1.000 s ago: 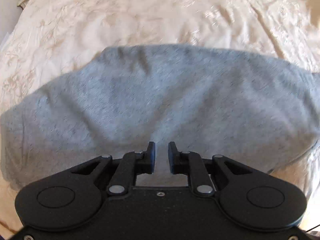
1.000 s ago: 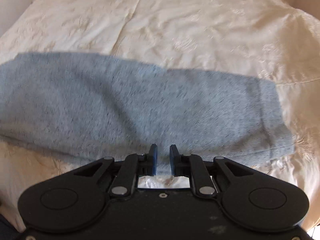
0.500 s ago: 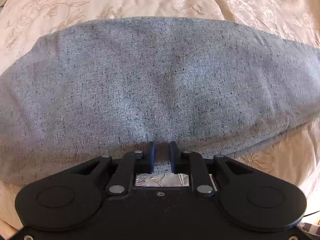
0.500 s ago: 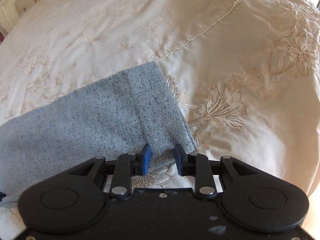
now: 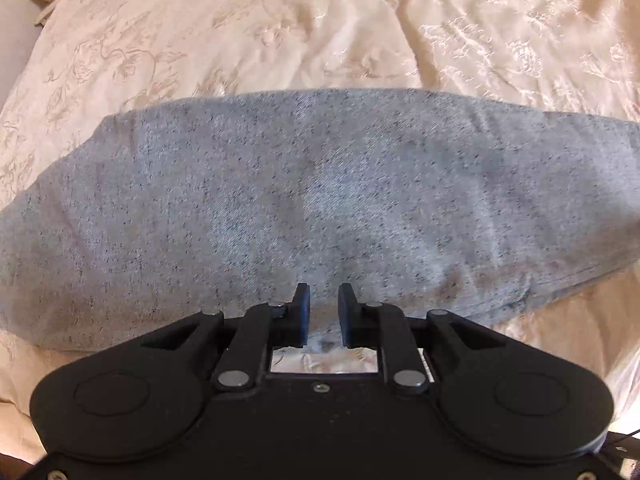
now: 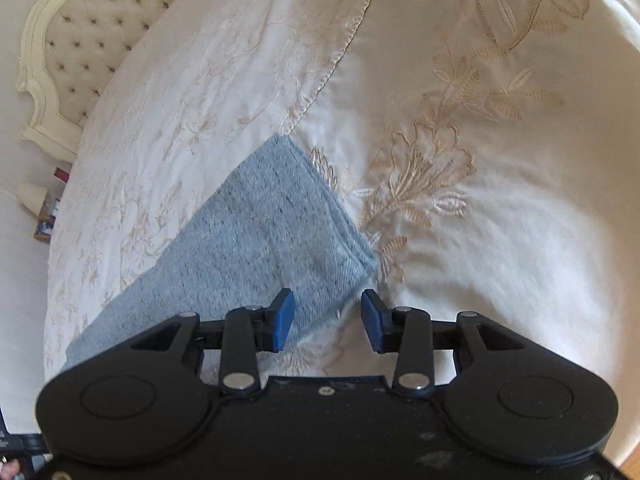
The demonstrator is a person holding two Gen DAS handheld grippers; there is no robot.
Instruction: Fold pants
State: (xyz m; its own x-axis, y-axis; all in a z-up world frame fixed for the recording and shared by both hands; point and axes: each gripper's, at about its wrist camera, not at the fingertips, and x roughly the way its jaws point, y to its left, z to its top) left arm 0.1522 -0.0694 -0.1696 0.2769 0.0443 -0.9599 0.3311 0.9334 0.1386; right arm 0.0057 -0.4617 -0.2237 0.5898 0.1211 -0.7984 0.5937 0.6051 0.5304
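**Right tongs let go at the cuff; left tongs keep the cloth**

The grey pants (image 5: 320, 200) lie across the cream bedspread (image 5: 280, 40) as a long band, their long axis running side to side in the left wrist view. In the right wrist view one end of them (image 6: 272, 240) stretches away from the tongs toward the tufted headboard (image 6: 72, 40), ending in a stitched hem just beside the embroidered flowers.

The right tongs (image 6: 328, 316) have just been opening and now stand wide, the hem corner lying loose between the blue pads (image 6: 284, 316), not pinched. The left tongs (image 5: 323, 308) stand narrow with a fold of the fabric bunched between them; they appear to hold it.

The cloth is a soft, flecked knit, limp and thick, on slippery satin. Any next fold likely turns on that held edge.
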